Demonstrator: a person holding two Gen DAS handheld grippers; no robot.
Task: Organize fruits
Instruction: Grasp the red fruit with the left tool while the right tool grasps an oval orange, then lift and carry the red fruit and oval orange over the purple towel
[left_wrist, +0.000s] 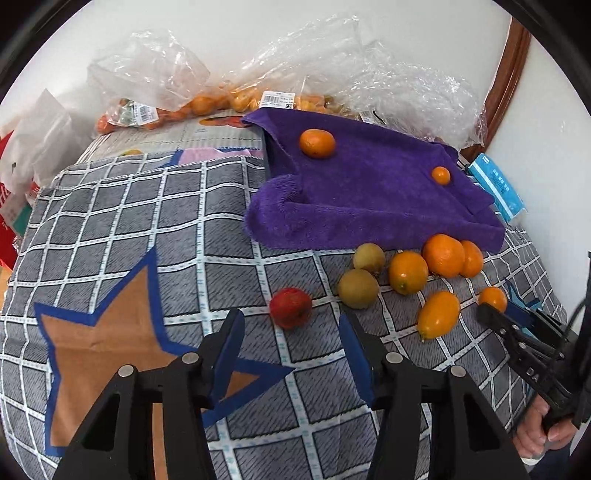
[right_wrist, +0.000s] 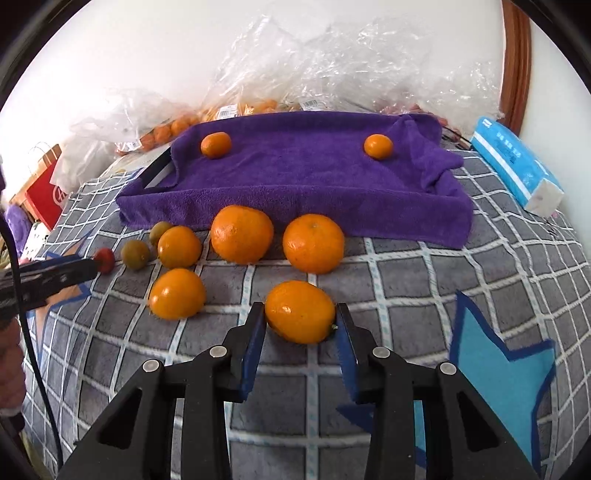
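Observation:
A purple towel (left_wrist: 369, 199) (right_wrist: 306, 173) lies over a tray and bears two small oranges (right_wrist: 216, 144) (right_wrist: 378, 146). In front of it, on the checked cloth, lie several oranges (right_wrist: 242, 234), two greenish-brown fruits (left_wrist: 358, 288) and a small red fruit (left_wrist: 290, 307). My left gripper (left_wrist: 291, 350) is open and empty, just short of the red fruit. My right gripper (right_wrist: 301, 332) has its fingers against both sides of a small oval orange (right_wrist: 300, 311) that rests on the cloth; in the left wrist view the same gripper (left_wrist: 491, 314) shows at the right.
Clear plastic bags of oranges (left_wrist: 207, 103) pile up against the back wall. A blue tissue pack (right_wrist: 517, 170) lies right of the towel. A red bag (right_wrist: 44, 192) stands off the left edge. The cloth (left_wrist: 110, 229) has star patches.

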